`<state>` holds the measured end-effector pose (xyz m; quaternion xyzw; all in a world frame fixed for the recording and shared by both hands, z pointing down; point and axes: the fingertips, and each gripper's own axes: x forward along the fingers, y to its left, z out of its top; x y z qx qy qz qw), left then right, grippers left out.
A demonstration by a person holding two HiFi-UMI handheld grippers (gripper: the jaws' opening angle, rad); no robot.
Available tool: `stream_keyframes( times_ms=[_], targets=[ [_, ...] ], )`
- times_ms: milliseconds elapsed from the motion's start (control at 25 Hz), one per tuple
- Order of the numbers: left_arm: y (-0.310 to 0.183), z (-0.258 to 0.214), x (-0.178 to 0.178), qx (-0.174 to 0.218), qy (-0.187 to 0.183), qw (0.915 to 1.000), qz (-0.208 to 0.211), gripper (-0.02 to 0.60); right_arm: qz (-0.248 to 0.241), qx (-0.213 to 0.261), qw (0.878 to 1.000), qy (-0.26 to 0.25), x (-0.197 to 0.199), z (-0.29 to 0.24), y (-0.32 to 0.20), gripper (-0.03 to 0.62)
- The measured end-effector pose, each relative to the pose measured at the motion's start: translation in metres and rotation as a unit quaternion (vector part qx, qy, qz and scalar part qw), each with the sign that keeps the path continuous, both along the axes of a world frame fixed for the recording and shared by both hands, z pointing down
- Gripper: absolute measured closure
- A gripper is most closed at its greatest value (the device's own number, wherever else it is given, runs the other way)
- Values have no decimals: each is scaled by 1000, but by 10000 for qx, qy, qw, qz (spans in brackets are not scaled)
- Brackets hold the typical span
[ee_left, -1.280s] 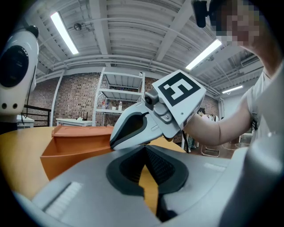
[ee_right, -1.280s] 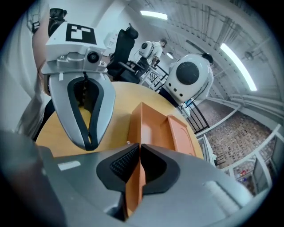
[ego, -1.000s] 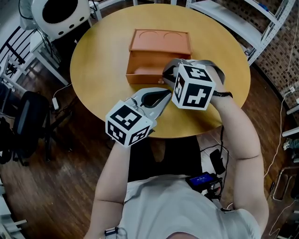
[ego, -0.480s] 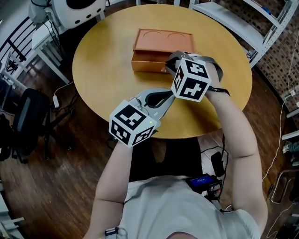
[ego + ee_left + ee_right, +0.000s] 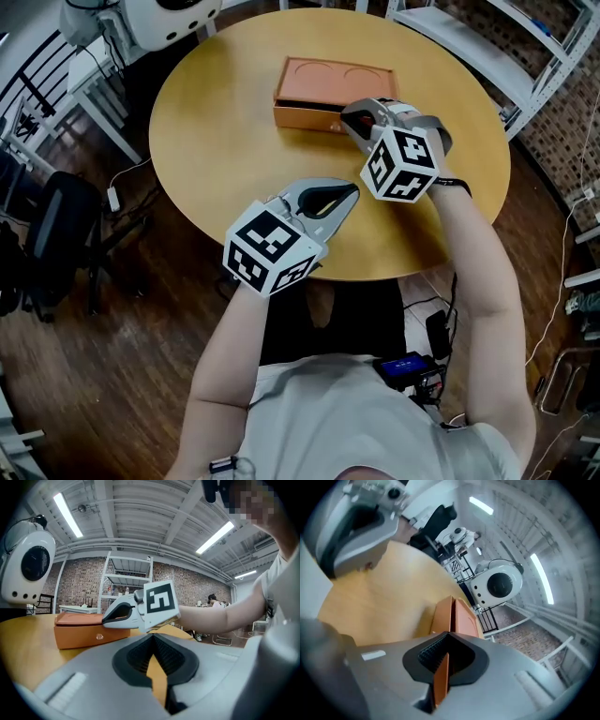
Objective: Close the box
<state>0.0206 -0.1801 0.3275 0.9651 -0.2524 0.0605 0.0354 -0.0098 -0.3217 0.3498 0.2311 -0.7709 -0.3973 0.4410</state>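
An orange box [image 5: 333, 92] lies on the round wooden table [image 5: 225, 122], its lid marked with two round recesses and its drawer pushed flush with the front. A small clear knob [image 5: 99, 636] sits on that front face. My right gripper [image 5: 351, 114] is shut, with its tips against the box's front and nothing between them. In the right gripper view the box [image 5: 457, 616] shows just past the right gripper [image 5: 449, 637]. My left gripper [image 5: 352, 192] is shut and empty, hovering over the table nearer the person. The left gripper [image 5: 152, 638] looks at the box [image 5: 77, 629] and the right gripper [image 5: 119, 615].
A white rounded machine [image 5: 164, 19] stands beyond the table at the back left. Metal shelving [image 5: 469, 37] runs along the back right. A black chair [image 5: 47, 244] sits at the left. The table's front edge [image 5: 375, 272] is just beneath my forearms.
The box's drawer, standing open a second ago, has slid in flush. My right gripper moved away from the person with it. The left gripper barely shifted.
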Motion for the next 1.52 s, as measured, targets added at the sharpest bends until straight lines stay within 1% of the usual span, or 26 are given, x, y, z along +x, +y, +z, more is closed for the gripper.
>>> stream_keyframes(
  times_ms=[40, 80, 120, 240, 400, 640, 720, 760, 800, 840, 880, 920, 960, 1000, 1040, 1080, 1120, 1200, 1280, 1320, 1440, 1520],
  targets=[
    [0, 0, 0, 4, -4, 10000, 3, 581, -61, -243, 9995, -217, -3, -1, 6, 592],
    [0, 0, -1, 7, -6, 10000, 0, 580, -85, -377, 9988, -288, -5, -1, 10, 592],
    [0, 0, -1, 7, -4, 10000, -7, 580, -64, -405, 9989, -222, -6, 1, 10, 592],
    [0, 1, -1, 4, 4, 10000, -21, 580, 165, -236, 9994, 167, -1, 12, -4, 592],
    [4, 1, 0, 14, -3, 10000, 0, 581, 413, -129, 9989, 172, 4, 14, -17, 592],
    [2, 1, 1, 5, -10, 10000, 4, 581, 488, 423, 9969, 448, 5, 15, -30, 592],
    [2, 1, 0, 4, -9, 10000, 2, 581, 477, 484, 9967, 436, 4, 16, -30, 592],
    [2, 1, 0, 4, -5, 10000, -5, 580, 472, 455, 9972, 363, 4, 15, -30, 592],
    [2, 1, 0, 4, -3, 10000, -12, 580, 483, 347, 9981, 171, 4, 13, -30, 592],
    [2, 1, 1, 3, -1, 10000, -14, 580, 508, 114, 9984, -199, 5, 7, -28, 592],
    [2, 1, 1, 2, -1, 10000, -9, 580, 521, -287, 9954, -756, 7, -1, -24, 592],
    [3, 1, 2, 1, -3, 10000, 1, 580, 486, -865, 9843, -1461, 9, -11, -15, 592],
    [4, 1, 2, 1, -6, 10000, 11, 581, 393, -1552, 9617, -2226, 11, -22, -1, 592],
    [4, 1, 2, 3, -9, 10000, 9, 581, 261, -2220, 9296, -2931, 12, -32, 15, 592],
    [4, 2, 1, 5, -11, 10000, -19, 580, 129, -2740, 8967, -3474, 14, -39, 31, 592],
    [3, 2, -2, 8, -12, 10000, -90, 581, 23, -3060, 8720, -3820, 16, -42, 46, 592],
    [0, 3, -5, 9, -11, 9998, -205, 581, -46, -3213, 8578, -4011, 20, -41, 60, 592],
    [-6, 3, -12, 8, -5, 9989, -467, 581, -119, -3325, 8438, -4211, 26, -33, 83, 592],
    [-10, 2, -17, 5, -1, 9980, -629, 581, -169, -3415, 8309, -4390, 28, -25, 100, 592],
    [-12, 1, -20, 3, 0, 9978, -668, 581, -178, -3429, 8268, -4456, 28, -21, 106, 592],
    [-19, 0, -28, -7, 12, 9971, -758, 580, -199, -3384, 8201, -4610, 28, -15, 111, 594],
    [-23, 1, -32, -12, 30, 9967, -808, 580, -245, -3388, 8107, -4767, 31, -16, 112, 594]
  ],
)
